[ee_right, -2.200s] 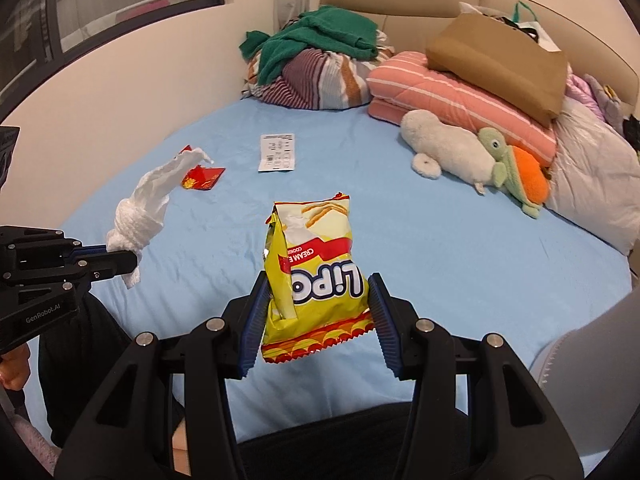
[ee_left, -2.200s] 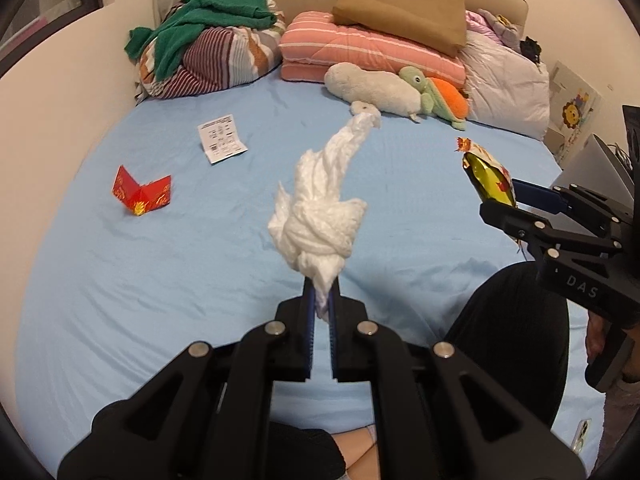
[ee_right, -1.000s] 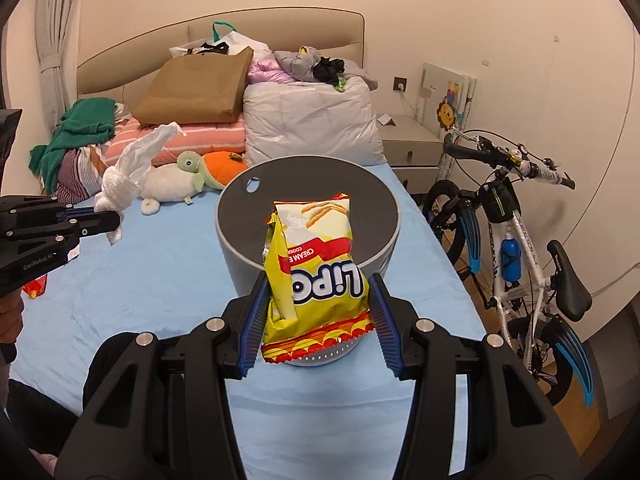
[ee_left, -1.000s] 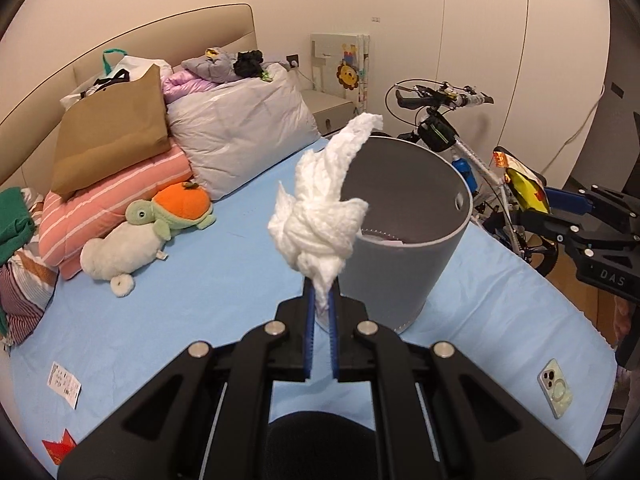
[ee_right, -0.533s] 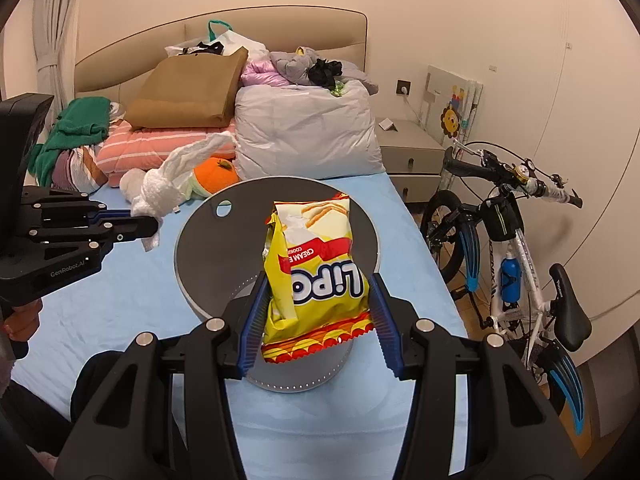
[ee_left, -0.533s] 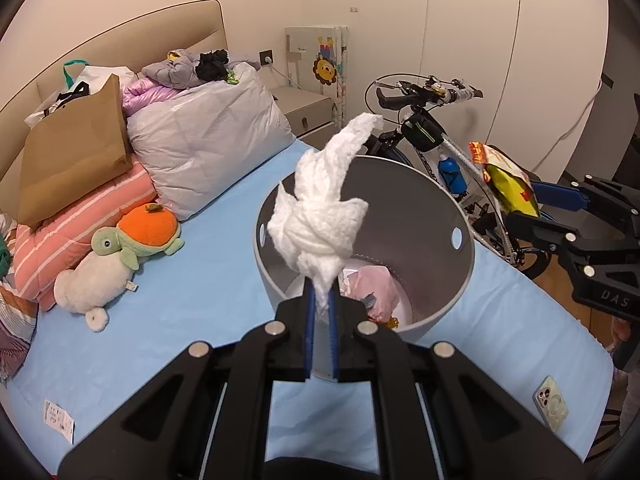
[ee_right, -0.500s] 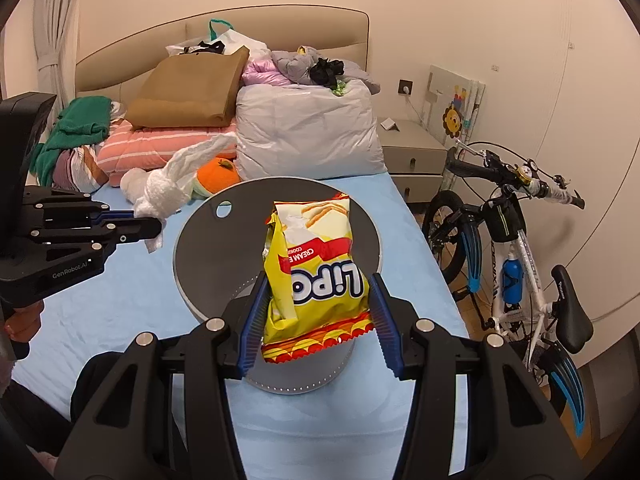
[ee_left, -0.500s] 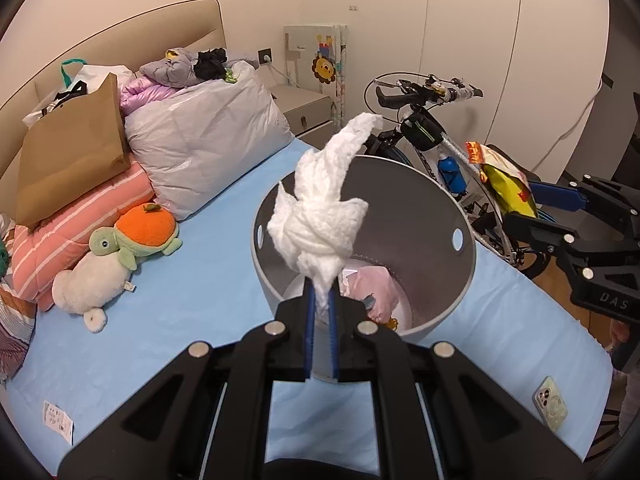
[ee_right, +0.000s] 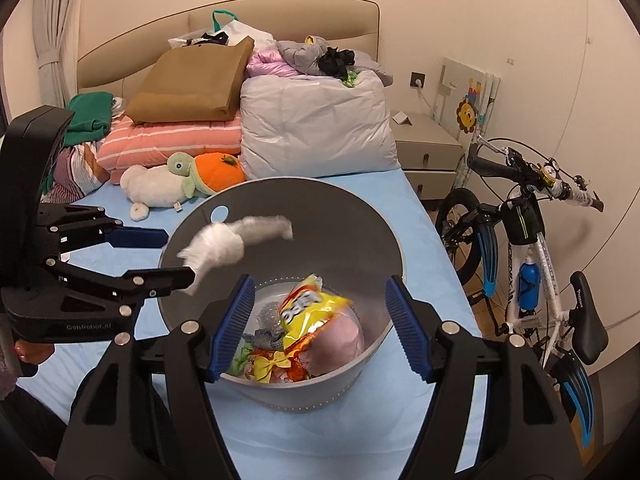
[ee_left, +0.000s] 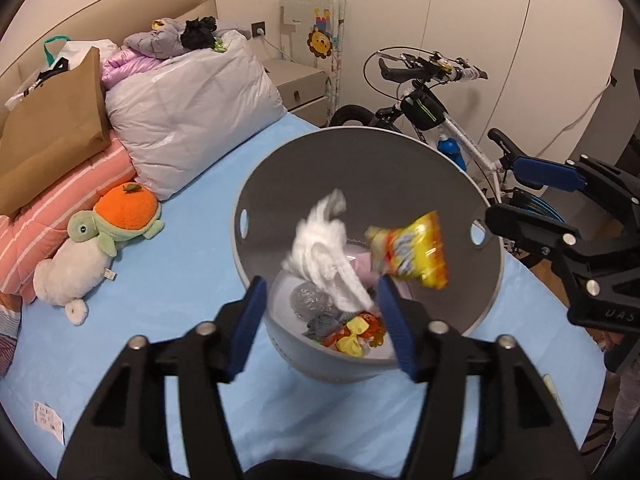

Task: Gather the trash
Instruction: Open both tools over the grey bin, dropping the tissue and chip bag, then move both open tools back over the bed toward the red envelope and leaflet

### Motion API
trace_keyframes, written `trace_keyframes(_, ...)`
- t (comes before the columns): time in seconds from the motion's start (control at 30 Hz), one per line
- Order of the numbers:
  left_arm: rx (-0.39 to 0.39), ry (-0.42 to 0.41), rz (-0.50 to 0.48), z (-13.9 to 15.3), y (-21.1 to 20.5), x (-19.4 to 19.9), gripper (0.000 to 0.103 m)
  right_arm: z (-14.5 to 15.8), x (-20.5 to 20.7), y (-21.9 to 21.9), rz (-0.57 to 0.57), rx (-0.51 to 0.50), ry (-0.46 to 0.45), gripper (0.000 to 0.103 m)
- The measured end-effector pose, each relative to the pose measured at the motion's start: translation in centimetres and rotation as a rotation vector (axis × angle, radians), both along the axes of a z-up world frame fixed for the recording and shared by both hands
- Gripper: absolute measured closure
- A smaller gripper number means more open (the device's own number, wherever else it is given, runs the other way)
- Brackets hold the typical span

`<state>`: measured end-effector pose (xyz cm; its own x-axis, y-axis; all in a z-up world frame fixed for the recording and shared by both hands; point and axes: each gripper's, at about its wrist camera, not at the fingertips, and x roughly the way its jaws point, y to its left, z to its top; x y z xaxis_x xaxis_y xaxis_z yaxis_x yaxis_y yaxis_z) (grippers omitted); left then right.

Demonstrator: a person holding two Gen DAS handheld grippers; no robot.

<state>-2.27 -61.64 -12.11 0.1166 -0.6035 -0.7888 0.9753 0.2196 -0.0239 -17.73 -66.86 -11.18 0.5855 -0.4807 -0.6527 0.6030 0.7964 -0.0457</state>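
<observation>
Hovering above the round grey plastic bin [ee_left: 490, 280] on the blue bed [ee_left: 168, 280], left claw [ee_left: 320, 322] and right claw [ee_right: 320, 326] are opening, empty, letting the knotted white tissue [ee_left: 324, 254] and yellow crisp packet [ee_right: 310, 308] fall inside.

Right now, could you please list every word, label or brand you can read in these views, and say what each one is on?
"GenRobot.AI": on the body of the left gripper.
"UAS": as it reads on the body of the right gripper.
"PHOENIX": on the bicycle frame, small, so not certain.
Chip bag: lettering blurred, unreadable.
Paper slip on the bed: print too small.
</observation>
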Motion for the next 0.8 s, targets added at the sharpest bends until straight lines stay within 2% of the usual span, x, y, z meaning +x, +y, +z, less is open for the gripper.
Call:
trace_keyframes(0.27, -0.012, -0.003, 0.023, 0.4, 1.7, 0.5, 0.04, -0.1, -0.1, 0.7, -0.011, 0.011, 0.011, 0.038)
trace_keyframes(0.47, -0.021, -0.002, 0.057, 0.6, 4.2, 0.8, 0.04, 0.3, 0.5, 2.9, 0.021, 0.001, 0.011, 0.038)
trace_keyframes(0.8, -0.046, 0.008, 0.181, 0.6, 12.0, 2.7, 0.04, 0.7, 3.9, 9.2, 0.146, -0.009, 0.01, 0.038)
